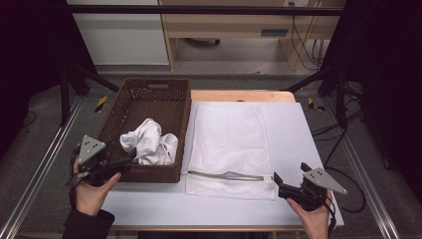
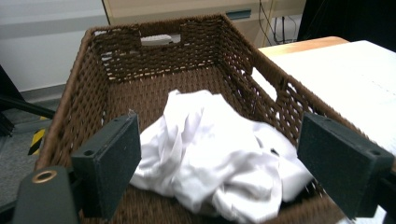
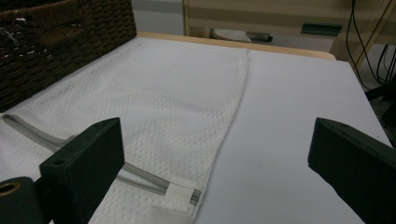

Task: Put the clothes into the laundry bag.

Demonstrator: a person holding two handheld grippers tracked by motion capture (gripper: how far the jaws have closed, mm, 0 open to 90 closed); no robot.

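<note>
L gripper (image 2: 219,163), jaws spread, nothing pinched: crumpled white garment (image 2: 210,158) dead ahead at 12 in wicker basket (image 2: 154,60); L hand nearer.

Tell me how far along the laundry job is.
Done: the mesh bag lies flat on the table, its zipper partly open. In hand: the open left gripper faces the white cloth in the basket, not touching it. Left: grasping the cloth and bagging it. The right gripper is open, empty.

Rough woven wicker basket (image 1: 179,107); soft white cloth (image 1: 149,142); mesh bag (image 1: 229,139).
</note>
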